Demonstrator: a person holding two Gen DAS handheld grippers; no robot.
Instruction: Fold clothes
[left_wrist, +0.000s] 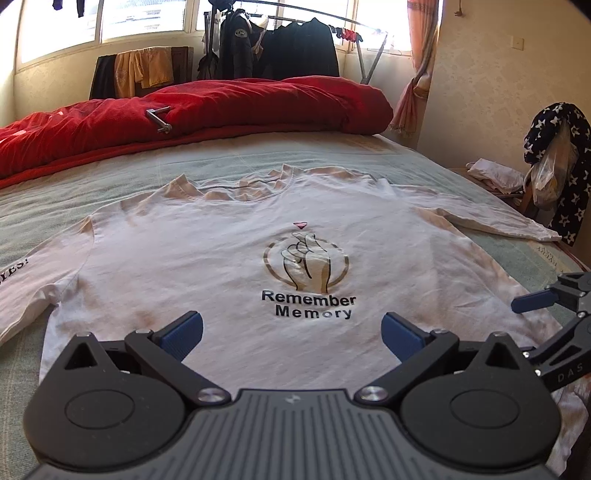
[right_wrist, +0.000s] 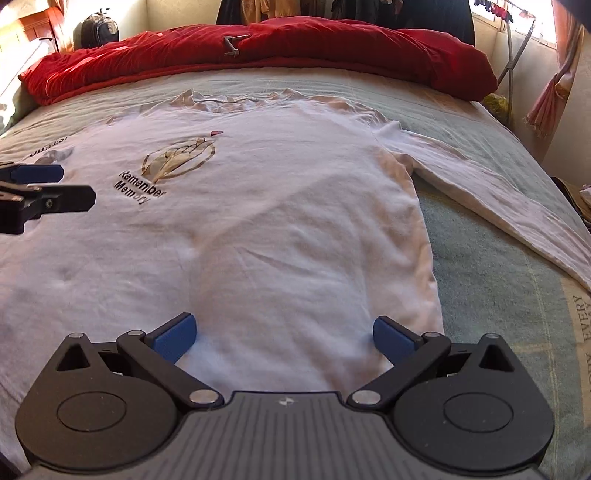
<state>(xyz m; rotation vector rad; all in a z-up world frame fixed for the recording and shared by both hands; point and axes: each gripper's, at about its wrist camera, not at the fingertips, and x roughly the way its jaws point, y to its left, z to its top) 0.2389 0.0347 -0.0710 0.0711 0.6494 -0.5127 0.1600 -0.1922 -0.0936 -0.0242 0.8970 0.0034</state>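
Note:
A white long-sleeved shirt (left_wrist: 221, 266) lies flat, front up, on the bed; its chest print reads "Remember Memory" (left_wrist: 308, 301). In the left wrist view my left gripper (left_wrist: 291, 334) hovers open over the shirt's lower middle, blue pads wide apart, nothing between them. The right gripper shows at the right edge there (left_wrist: 535, 301). In the right wrist view the same shirt (right_wrist: 277, 221) fills the frame, its right sleeve (right_wrist: 498, 206) stretched out to the right. My right gripper (right_wrist: 284, 338) is open above the hem near the shirt's right side. The left gripper's fingers (right_wrist: 40, 184) show at the left edge.
A red quilt (left_wrist: 221, 107) is bunched along the far side of the pale green bed sheet (right_wrist: 491, 280), with a metal crank-like piece (left_wrist: 159, 118) lying on it. Beyond stand a clothes rack with dark jackets (left_wrist: 280, 48) and, at right, a chair with star-patterned cloth (left_wrist: 565, 155).

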